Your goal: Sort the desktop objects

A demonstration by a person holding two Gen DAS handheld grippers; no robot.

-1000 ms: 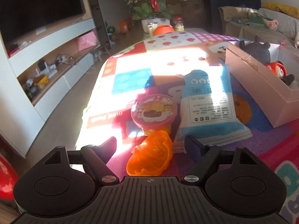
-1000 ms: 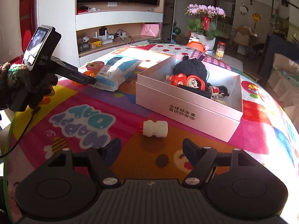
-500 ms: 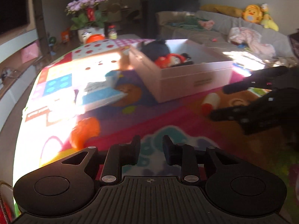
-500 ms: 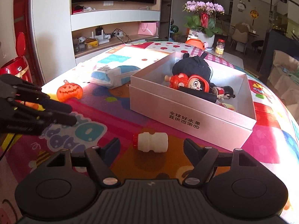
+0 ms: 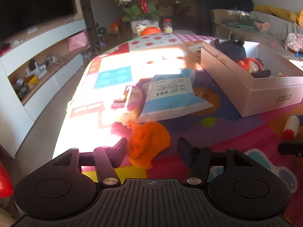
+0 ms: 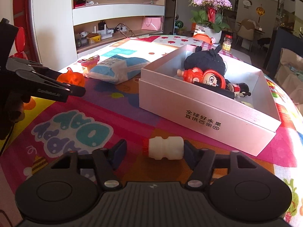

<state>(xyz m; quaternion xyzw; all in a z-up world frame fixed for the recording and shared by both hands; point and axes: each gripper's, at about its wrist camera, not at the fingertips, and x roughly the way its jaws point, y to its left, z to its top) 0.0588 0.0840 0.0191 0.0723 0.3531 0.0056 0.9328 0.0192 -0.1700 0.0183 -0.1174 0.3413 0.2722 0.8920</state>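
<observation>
Two grippers are at work, and each has a target between its jaws. Low in the left wrist view, the left gripper point(image 5: 150, 152) has just been opening and now stands spread around the orange pumpkin point(image 5: 148, 143); one finger looks close against it, the other plainly clear, so no grip yet. Over in the right wrist view, the right gripper point(image 6: 154, 151) has just been closing, and the little white bottle point(image 6: 164, 148) with the red cap lies on its side between the fingers, one finger up against its base, the other clear of the cap. That's not a hold either, by my reading. As for progress, the silver box point(image 6: 189, 104) at centre right already carries a black plush toy point(image 6: 204, 61) and a couple of red dolls point(image 6: 206, 78), so part of the sorting looks done. Left out on the colourful mat point(image 6: 75, 130) are the pumpkin, the bottle, a blue and white snack bag point(image 5: 170, 96) in the middle of the left view, and a pink-lidded cup point(image 5: 128, 98) tucked beside it. Around the scene, purple flowers point(image 6: 210, 1) stand at the upper right, with white shelves point(image 6: 117, 13) along the top. In the way? The box wall sits just beyond the bottle, and the two tools work close together, so crossing paths looks like the risk.
</observation>
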